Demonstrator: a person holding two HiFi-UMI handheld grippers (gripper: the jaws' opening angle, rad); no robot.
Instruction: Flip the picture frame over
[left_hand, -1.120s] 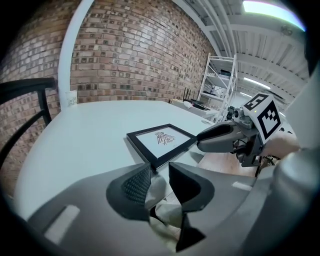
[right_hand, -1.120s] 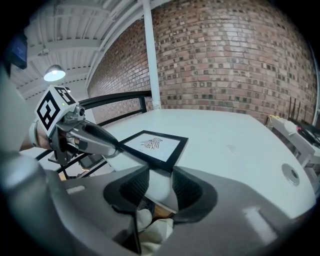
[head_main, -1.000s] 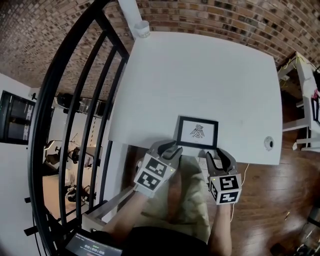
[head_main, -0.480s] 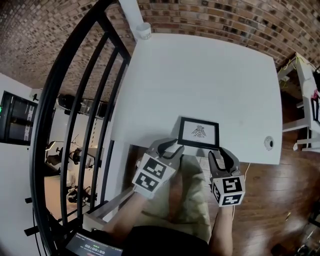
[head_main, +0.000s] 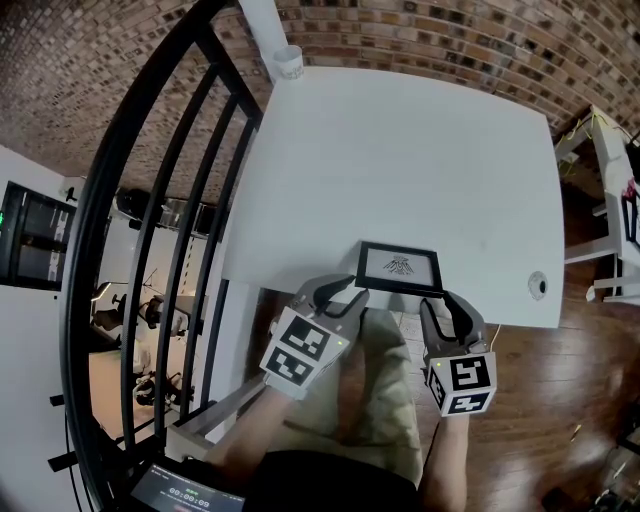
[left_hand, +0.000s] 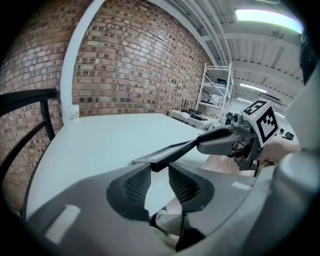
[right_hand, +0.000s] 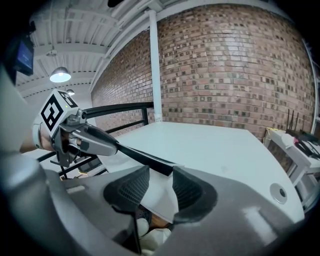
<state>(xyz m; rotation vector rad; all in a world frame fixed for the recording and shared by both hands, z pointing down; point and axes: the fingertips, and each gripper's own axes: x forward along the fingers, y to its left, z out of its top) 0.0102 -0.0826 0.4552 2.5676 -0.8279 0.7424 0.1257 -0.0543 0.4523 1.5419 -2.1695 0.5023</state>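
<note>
**Frame held at both near corners, long axis across the person**

Head view: the frame (head_main: 399, 266) sits at the near edge of the white surface (head_main: 400, 140), picture side up. Its long axis runs left to right, parallel to that edge. The left hand-held gripper (head_main: 341, 297) meets the frame's near left corner and the right hand-held gripper (head_main: 447, 304) its near right corner. The frame therefore lies straight ahead of both, and neither hand is nearer than the other. It looks foreshortened, with the near long side tilted up and the far long side low, apparently on the surface.

Left gripper view: the jaws stand at a narrow gap, closed on the frame's (left_hand: 167, 155) corner, which sits right at their tips. The frame slopes away to the right toward the other gripper, with the surface below it.

Right gripper view: it mirrors the left, with the jaws at a narrow gap pinching the dark corner (right_hand: 159, 166) at their tips. The frame's edge runs off to the left to the other gripper.

Judgement: the flip will turn about the long axis, pivoting on the far side. Both hands need to lift and push forward evenly, or the frame will twist out of one tip-only grip.
</note>
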